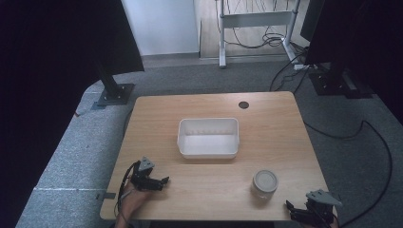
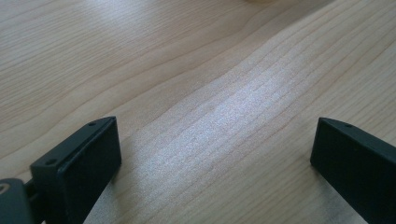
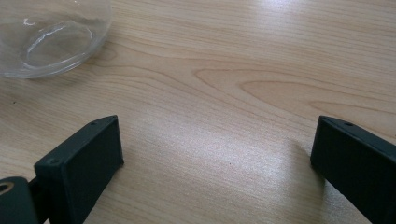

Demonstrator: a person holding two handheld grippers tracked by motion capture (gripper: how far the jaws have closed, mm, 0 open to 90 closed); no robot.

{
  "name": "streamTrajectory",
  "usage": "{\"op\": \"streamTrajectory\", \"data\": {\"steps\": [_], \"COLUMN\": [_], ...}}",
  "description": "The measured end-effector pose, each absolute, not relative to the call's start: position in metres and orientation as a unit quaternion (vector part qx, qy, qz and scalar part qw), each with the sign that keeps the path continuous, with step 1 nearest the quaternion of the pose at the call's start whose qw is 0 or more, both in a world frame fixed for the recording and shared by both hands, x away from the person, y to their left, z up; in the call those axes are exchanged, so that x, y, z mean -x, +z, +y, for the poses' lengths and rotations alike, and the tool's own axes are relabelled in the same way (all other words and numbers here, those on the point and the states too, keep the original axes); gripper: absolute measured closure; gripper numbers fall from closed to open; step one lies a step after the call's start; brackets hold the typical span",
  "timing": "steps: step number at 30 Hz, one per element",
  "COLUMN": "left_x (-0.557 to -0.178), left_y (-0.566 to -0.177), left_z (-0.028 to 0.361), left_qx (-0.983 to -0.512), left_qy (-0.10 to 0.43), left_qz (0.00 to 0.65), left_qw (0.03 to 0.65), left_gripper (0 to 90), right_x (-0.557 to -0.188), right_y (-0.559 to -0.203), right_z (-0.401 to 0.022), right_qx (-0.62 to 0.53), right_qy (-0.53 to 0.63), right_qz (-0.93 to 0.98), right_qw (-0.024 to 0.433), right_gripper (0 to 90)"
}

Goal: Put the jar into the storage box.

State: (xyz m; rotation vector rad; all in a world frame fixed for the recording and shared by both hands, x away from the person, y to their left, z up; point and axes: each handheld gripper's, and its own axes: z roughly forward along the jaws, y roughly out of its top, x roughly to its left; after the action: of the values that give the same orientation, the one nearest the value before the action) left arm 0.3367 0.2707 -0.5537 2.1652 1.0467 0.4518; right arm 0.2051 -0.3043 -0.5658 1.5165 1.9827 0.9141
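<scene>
- Two black jaws of the left gripper (image 2: pixel 212 154) rise from the bottom of the left gripper view, spread wide, with bare wood grain of the table (image 2: pixel 196 70) between them and nothing held.
- From the high view, the left gripper (image 1: pixel 159 182) lies low on the near left part of the table (image 1: pixel 157 123), a grey three-cornered plate on top and a cable trailing back toward the person's left hand (image 1: pixel 134 197) at the table's near edge.
- Similarly wide stand the jaws of the right gripper (image 3: pixel 215 154) in the right gripper view, with bare tabletop between them and nothing gripped.
- Clear glass, the rounded base of a jar (image 3: pixel 49 39), sits on the wood at the upper left of that view, apart from the jaws.
- From the high view, the right gripper (image 1: pixel 293 209) sits at the near right corner of the table, its grey plate uppermost.
- Near that gripper, to its left and a little farther in, the glass jar (image 1: pixel 264 185) stands upright with a pale lid on it.
- Beyond the jar, around the middle of the table, rests a white rectangular plastic bin (image 1: pixel 208 137), open on top and empty.
- Close to the far edge of the table is a small dark round hole (image 1: pixel 244 105).
- Grey carpet (image 1: pixel 71 156) surrounds the table, with black cables (image 1: pixel 375 137) lying across it at the right.
</scene>
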Motion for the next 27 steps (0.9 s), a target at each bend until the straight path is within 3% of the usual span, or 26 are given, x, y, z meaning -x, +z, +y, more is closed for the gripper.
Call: {"op": "streamTrajectory", "data": {"steps": [27], "left_x": [-0.3364], "left_y": [-0.5537], "left_z": [0.2706], "left_qx": [-0.83], "left_qy": [0.175], "left_qz": [0.405], "left_qw": [0.34], "left_gripper": [1.5], "right_x": [-0.2063], "right_y": [-0.5641], "right_z": [-0.3015], "right_qx": [-0.55], "right_qy": [0.328], "right_qz": [0.732], "right_qw": [0.232], "right_gripper": [1.6]}}
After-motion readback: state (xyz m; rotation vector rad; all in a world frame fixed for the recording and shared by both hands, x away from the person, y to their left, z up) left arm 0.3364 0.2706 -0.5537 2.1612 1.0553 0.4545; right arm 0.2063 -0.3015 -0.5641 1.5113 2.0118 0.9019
